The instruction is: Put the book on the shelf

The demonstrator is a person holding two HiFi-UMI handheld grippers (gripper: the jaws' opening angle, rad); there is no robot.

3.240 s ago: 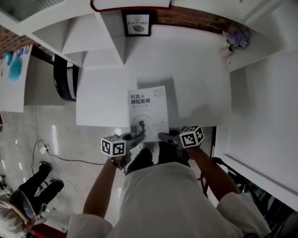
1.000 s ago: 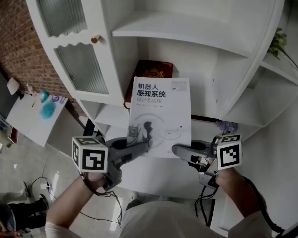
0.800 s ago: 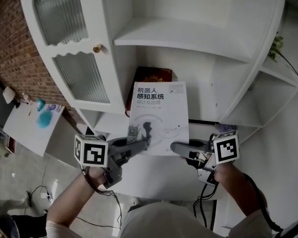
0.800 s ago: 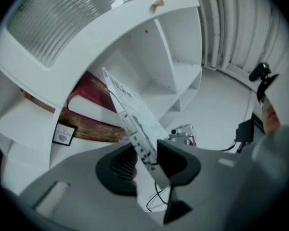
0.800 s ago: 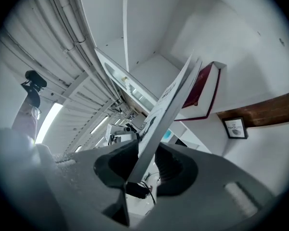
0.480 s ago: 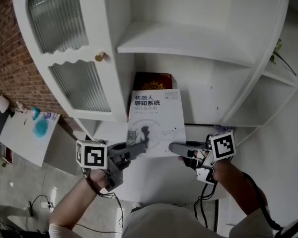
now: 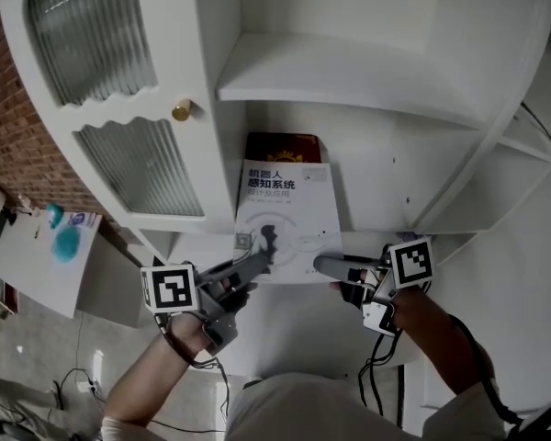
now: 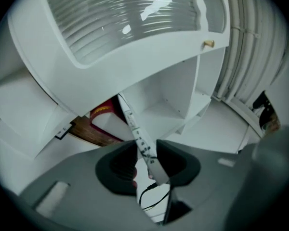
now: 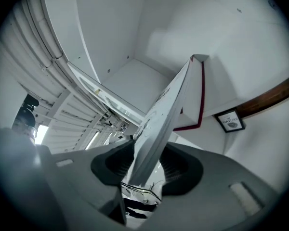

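Observation:
A white book (image 7: 285, 219) with dark print on its cover is held up in front of a white shelf unit (image 7: 349, 90), its near edge between both grippers. My left gripper (image 7: 250, 269) is shut on the near left corner. In the left gripper view the book's thin edge (image 8: 137, 129) runs between that gripper's (image 8: 147, 165) pads. My right gripper (image 7: 326, 266) holds the near right corner. Its jaws have just been opening, and the book (image 9: 168, 109) still fills the gap between this gripper's (image 9: 147, 170) pads. A dark red book (image 7: 283, 145) lies in the compartment behind.
A cabinet door of ribbed glass (image 7: 92, 35) with a brass knob (image 7: 181, 110) stands left of the open compartment. A small framed picture (image 9: 229, 121) hangs below the red book (image 9: 198, 95) in the right gripper view. Further shelves curve off to the right (image 7: 496, 182).
Three seconds ago the book lay flat on a white table top. Now it is held up before the shelf. Over the last second both grippers carried it slightly upward, toward the compartment.

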